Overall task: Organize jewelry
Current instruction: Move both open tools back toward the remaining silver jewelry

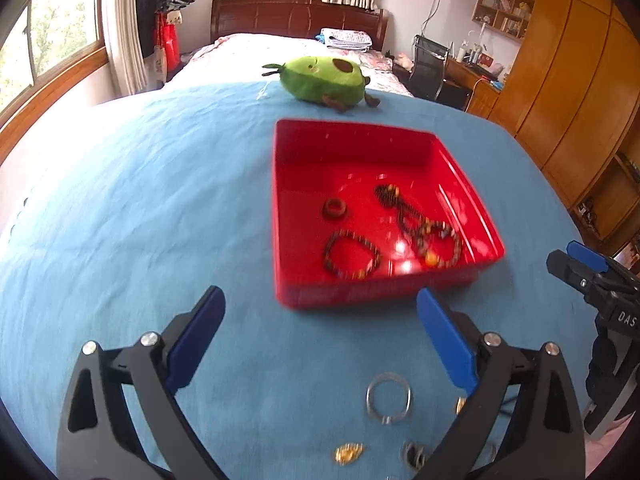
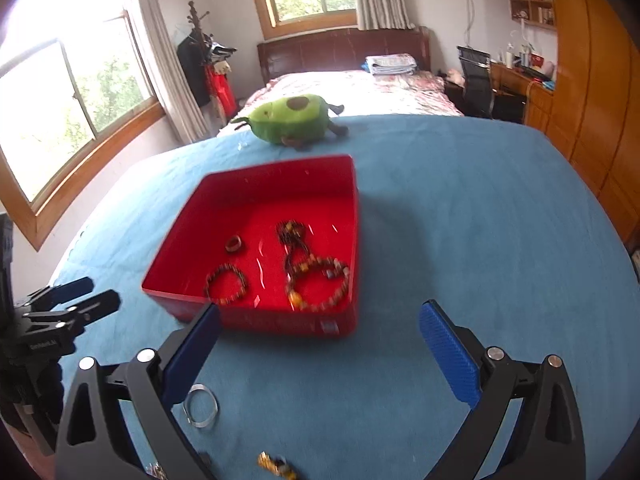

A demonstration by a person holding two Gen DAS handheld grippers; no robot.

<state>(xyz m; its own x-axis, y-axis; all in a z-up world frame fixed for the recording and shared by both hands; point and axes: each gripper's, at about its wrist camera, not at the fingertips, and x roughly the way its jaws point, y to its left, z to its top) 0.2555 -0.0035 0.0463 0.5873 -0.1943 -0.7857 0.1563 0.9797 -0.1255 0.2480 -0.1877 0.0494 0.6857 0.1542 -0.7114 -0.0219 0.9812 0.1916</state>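
A red tray [image 1: 288, 216] sits on the blue cloth [image 1: 140, 220], and everything else is placed off it. Inside lie a dark ring [image 1: 334, 209], a bead bracelet [image 1: 351, 254] and a long bead necklace [image 1: 420, 226]. On the near side of the tray, both the left gripper [image 1: 320, 336] and the right gripper [image 2: 320, 344] gape wide, holding nothing. A silver bangle [image 1: 388, 397] and a gold piece [image 1: 349, 452] lie nearer still. Behind the tray rests an avocado plush [image 1: 320, 78].

The tray [image 1: 460, 168] sits on the surface [image 1: 140, 200]; in it lie a ring [image 1: 334, 209], a bracelet [image 1: 352, 254] and a necklace [image 1: 416, 220]; behind it, a plush toy [image 1: 320, 80]; before it, a bangle [image 1: 389, 397] and small pieces [image 1: 349, 453].
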